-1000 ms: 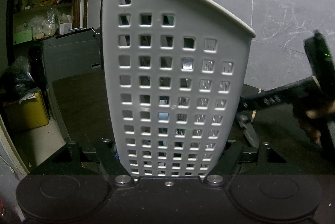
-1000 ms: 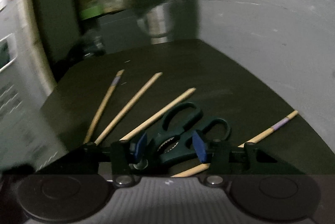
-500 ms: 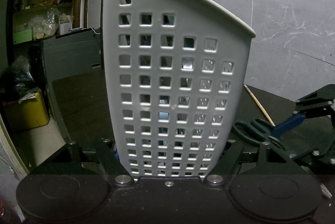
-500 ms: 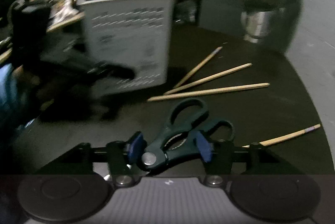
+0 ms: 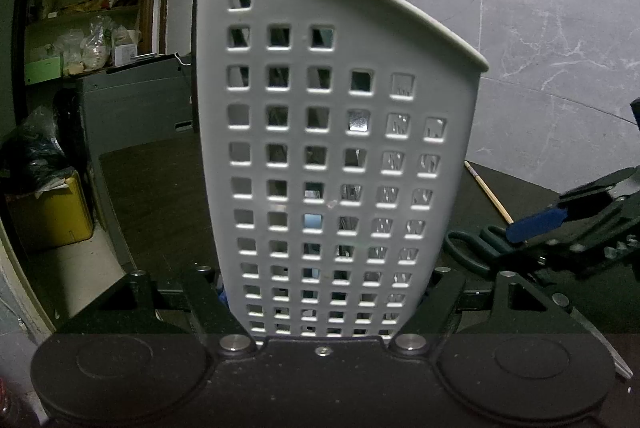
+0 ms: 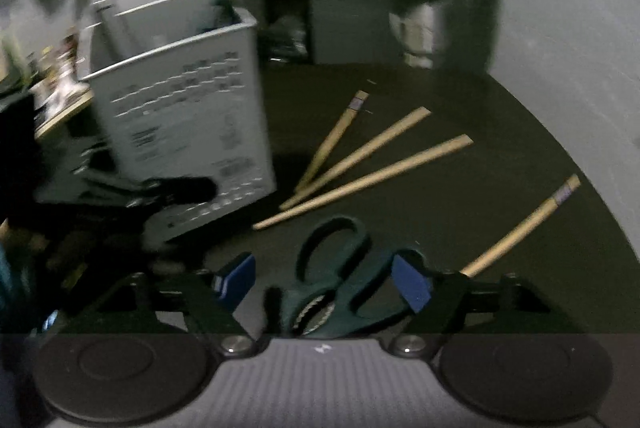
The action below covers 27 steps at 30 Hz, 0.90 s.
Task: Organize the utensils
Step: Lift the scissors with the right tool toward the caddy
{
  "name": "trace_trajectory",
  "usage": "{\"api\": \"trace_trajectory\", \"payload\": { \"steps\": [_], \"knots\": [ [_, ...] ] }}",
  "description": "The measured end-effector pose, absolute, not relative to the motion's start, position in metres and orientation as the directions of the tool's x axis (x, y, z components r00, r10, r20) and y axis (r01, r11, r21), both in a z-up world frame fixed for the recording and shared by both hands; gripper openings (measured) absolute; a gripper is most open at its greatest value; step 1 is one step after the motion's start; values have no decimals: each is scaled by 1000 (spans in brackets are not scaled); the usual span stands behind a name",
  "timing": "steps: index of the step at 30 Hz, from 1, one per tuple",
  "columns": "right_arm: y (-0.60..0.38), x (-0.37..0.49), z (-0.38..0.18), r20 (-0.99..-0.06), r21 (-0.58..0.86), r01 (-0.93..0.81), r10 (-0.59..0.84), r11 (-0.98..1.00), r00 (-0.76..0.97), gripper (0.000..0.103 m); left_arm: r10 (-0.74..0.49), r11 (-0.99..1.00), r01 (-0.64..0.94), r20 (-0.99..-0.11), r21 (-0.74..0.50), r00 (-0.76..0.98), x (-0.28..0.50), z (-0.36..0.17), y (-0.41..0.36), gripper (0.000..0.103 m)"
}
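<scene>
L gripper (image 5: 326,292) is clamped on the base of the white perforated utensil basket (image 5: 336,132), which stands upright between its jaws. R gripper (image 6: 323,286): jaws opening, dark green scissors (image 6: 340,284) between the blue pads (image 6: 412,286), handles pointing away. Beyond them, wooden chopsticks (image 6: 368,176) on the dark tabletop (image 6: 460,228); basket sits past the L pad.

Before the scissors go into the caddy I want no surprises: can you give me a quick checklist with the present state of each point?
1. Left tool clamped on white perforated caddy: ok.
2. Scissors between right tool's pads: ok.
3. Right tool gripping scissors: not ok, jaws opening, pads off handles.
4. Caddy top has room: cannot tell, utensils already inside.
5. Four chopsticks clear of scissors: ok.
</scene>
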State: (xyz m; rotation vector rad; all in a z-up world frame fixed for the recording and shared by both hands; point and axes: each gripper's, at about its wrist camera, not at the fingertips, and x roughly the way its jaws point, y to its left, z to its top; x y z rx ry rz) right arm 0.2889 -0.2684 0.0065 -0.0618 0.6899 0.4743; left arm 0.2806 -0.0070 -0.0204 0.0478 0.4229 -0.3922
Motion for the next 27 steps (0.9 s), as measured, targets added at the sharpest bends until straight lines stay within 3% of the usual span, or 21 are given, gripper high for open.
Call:
{"api": "trace_trajectory", "payload": {
  "steps": [4,21,27],
  "knots": [
    [-271,296,3,-640,139,-378,375,915,671,63,-361,924,380,-409,-36,838,280,-20,-7,75],
    [-280,319,4,-657,212,-273,343,938,671,60,-360,924,380,-409,-36,838,280,-21,-7,75],
    [-274,322,2,-659,144,-265,292,953,693,46,-360,924,380,-408,-36,839,280,-21,-8,75]
  ]
}}
